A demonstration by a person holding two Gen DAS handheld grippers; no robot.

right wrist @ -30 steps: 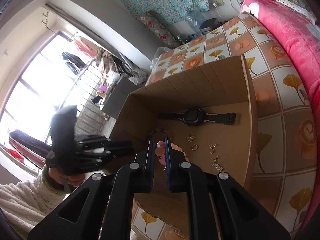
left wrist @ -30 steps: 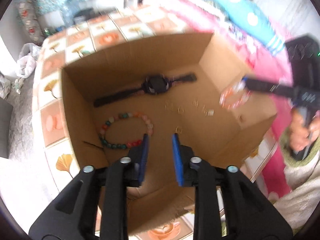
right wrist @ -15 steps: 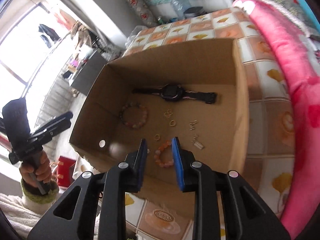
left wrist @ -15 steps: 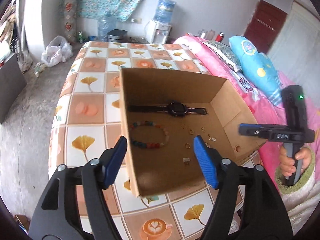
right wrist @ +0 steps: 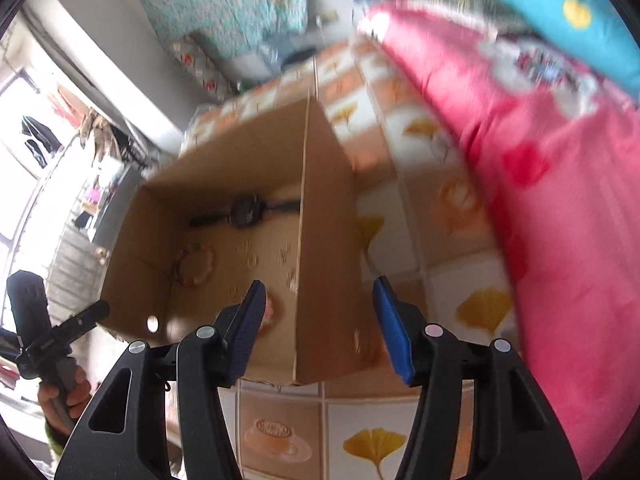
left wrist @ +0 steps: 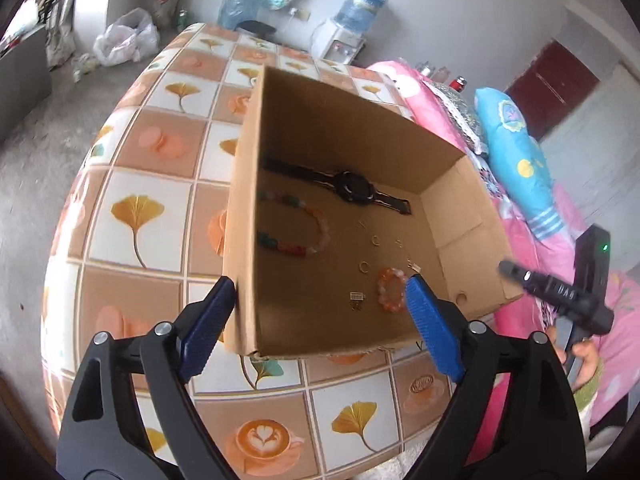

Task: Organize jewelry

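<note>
One cardboard box (left wrist: 248,216): watch (left wrist: 352,186), two bead bracelets (left wrist: 316,228), small rings (left wrist: 364,266) | both grippers' fingers (left wrist: 208,328) spread, empty.

The left wrist view looks down into the cardboard box (left wrist: 340,128) from above its near left corner; the right wrist view looks down from over its right wall, close in. Both share the box floor and watch (left wrist: 354,187)
</note>
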